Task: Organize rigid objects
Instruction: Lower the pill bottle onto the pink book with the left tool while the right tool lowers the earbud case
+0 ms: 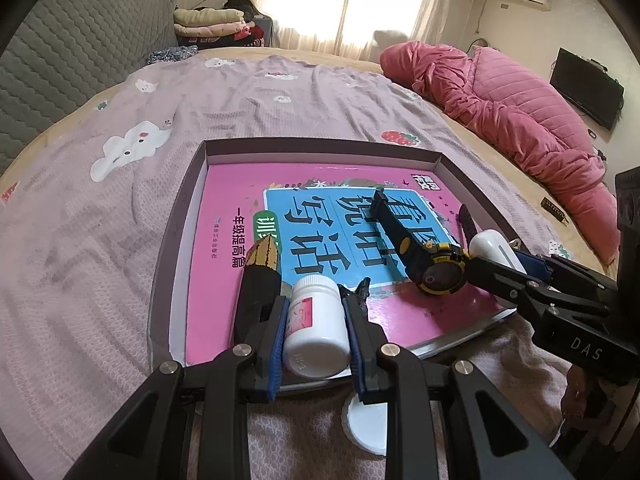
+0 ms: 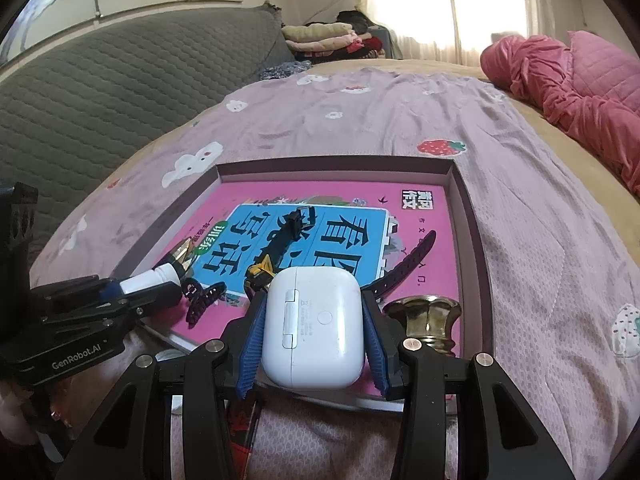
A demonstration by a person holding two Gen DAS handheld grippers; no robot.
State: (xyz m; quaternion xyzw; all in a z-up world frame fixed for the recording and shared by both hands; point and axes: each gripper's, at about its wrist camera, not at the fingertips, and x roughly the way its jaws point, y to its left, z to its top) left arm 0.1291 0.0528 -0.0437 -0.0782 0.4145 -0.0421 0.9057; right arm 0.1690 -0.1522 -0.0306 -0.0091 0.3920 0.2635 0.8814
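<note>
Left gripper [image 1: 316,312]: I've got it clamped on the white pill bottle [image 1: 316,328], over the near edge of the pink book [image 1: 224,280].
Right gripper [image 2: 316,312]: pinching the white earbud case [image 2: 314,328], same near edge.
Watch [image 1: 436,264]: on the book cover.
Hair claw [image 2: 202,300]: on the book, beside the bottle.
Book: inside the shallow box [image 1: 320,146].

A: What is the left hand-held gripper [image 1: 316,324] clamped on?

B: A white pill bottle [image 1: 316,322], pinched between both blue pads [image 1: 280,344] over the near edge of the shallow box [image 1: 320,146].

A: What lies in the box?

B: A pink book [image 1: 224,272], with a black-and-yellow watch [image 1: 436,264] resting on it. Just left of the bottle is a black-and-gold object [image 1: 260,268].

A: On the right?

B: The right hand-held gripper [image 1: 520,262] grips a white case [image 1: 490,246]. A white lid [image 1: 366,426] lies on the bed [image 1: 120,200].
</note>
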